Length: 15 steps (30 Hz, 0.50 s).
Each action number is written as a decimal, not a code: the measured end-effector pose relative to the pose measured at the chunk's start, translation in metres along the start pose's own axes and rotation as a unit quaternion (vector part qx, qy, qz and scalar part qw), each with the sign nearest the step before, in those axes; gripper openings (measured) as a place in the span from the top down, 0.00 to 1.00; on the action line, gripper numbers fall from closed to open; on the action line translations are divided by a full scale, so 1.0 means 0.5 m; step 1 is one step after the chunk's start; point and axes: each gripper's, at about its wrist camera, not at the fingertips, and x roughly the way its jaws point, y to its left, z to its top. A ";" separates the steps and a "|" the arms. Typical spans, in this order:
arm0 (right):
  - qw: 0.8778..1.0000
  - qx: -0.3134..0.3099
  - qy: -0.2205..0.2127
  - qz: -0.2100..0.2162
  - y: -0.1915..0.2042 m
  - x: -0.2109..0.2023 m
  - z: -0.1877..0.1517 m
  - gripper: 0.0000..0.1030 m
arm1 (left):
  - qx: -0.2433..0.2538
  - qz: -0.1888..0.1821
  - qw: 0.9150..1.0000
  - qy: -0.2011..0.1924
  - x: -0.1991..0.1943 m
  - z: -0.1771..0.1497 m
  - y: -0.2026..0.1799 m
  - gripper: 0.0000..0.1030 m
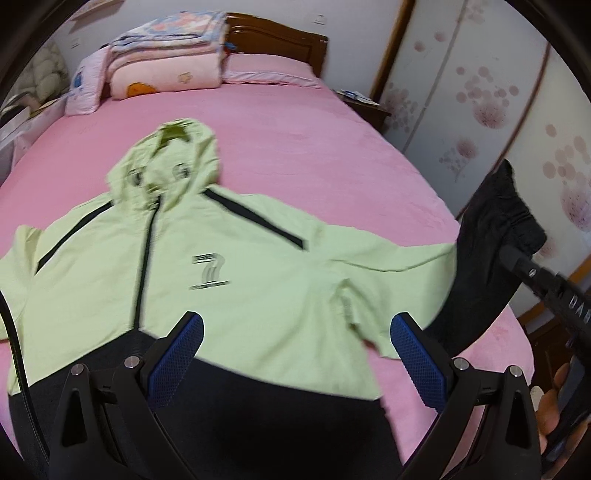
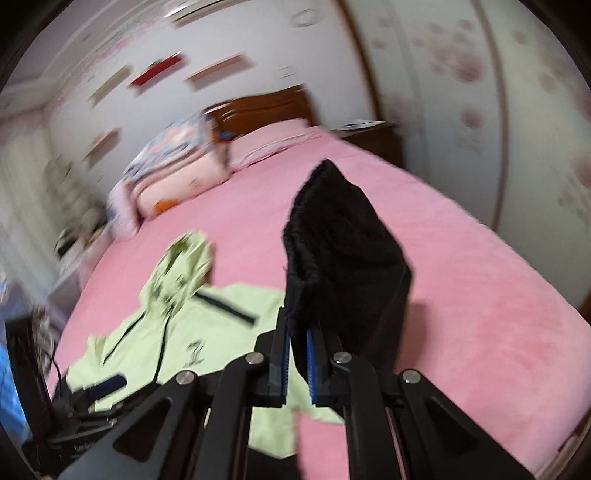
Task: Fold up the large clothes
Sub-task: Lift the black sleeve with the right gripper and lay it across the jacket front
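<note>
Pale green hooded jacket [image 1: 240, 280] with black stripes, zip and black lower part; its black cuff [image 2: 343, 258]. Plain pink bed sheet [image 1: 303, 147]. At the head edge, pink folded quilts [image 1: 166, 66]. Blue gripper pads [image 1: 417, 350].

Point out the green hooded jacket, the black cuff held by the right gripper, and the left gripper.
green hooded jacket [image 1: 229, 273]: left wrist view, chest by the logo.
black cuff [image 2: 343, 251]: right wrist view, raised fabric.
left gripper [image 1: 295, 354]: left wrist view, between fingertips.

A pink-sheeted bed [image 1: 295, 155] with a wooden headboard [image 1: 280, 40] stands between a pale wall [image 1: 354, 22] and flower-patterned wardrobe doors [image 1: 480, 110].
</note>
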 end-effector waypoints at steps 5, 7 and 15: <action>0.998 -0.041 0.054 0.016 0.091 0.091 -0.072 0.93 | -0.038 0.018 0.999 0.010 -0.002 -0.024 0.118 0.02; 0.995 -0.062 0.074 0.017 0.126 0.124 -0.110 0.93 | -0.050 0.019 0.998 0.017 0.004 -0.036 0.151 0.02; 0.976 -0.143 0.157 -0.040 0.196 0.253 -0.254 0.91 | -0.053 -0.018 0.996 0.073 0.089 -0.085 0.189 0.02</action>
